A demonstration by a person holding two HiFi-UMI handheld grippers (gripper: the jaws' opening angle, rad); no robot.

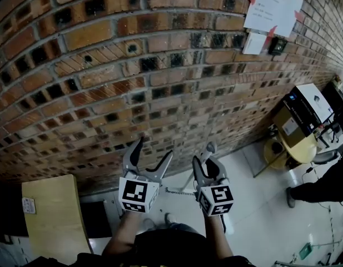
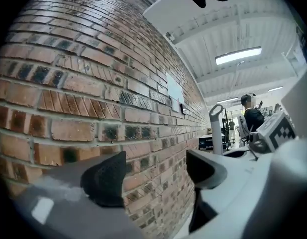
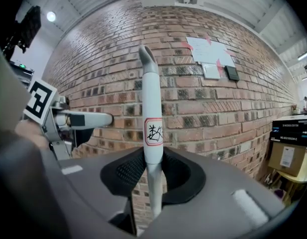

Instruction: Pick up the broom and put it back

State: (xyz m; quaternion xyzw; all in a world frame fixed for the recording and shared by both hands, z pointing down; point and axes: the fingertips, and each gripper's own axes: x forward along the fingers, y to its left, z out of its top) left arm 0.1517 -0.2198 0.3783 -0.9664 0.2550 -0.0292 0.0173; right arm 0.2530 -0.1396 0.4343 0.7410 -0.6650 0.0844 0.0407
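The broom's pale grey handle (image 3: 152, 108) stands upright close to the brick wall (image 1: 160, 65), with a red-edged label on it. My right gripper (image 3: 154, 171) is shut on this handle below the label. In the head view the handle's top (image 1: 209, 147) sticks up out of the right gripper (image 1: 206, 159). My left gripper (image 1: 154, 149) is beside it on the left, jaws open and nothing between them, pointing at the wall. In the left gripper view the open left gripper (image 2: 155, 176) faces bricks, and the handle (image 2: 216, 128) shows at the right. The broom's head is hidden.
A wooden tabletop (image 1: 51, 216) lies at the lower left near the wall. At the right stand a round yellow table (image 1: 296, 146) with a cardboard box and a device (image 1: 307, 104). Papers (image 1: 268, 7) are taped to the wall. A person (image 1: 321, 188) stands on the pale floor at the right.
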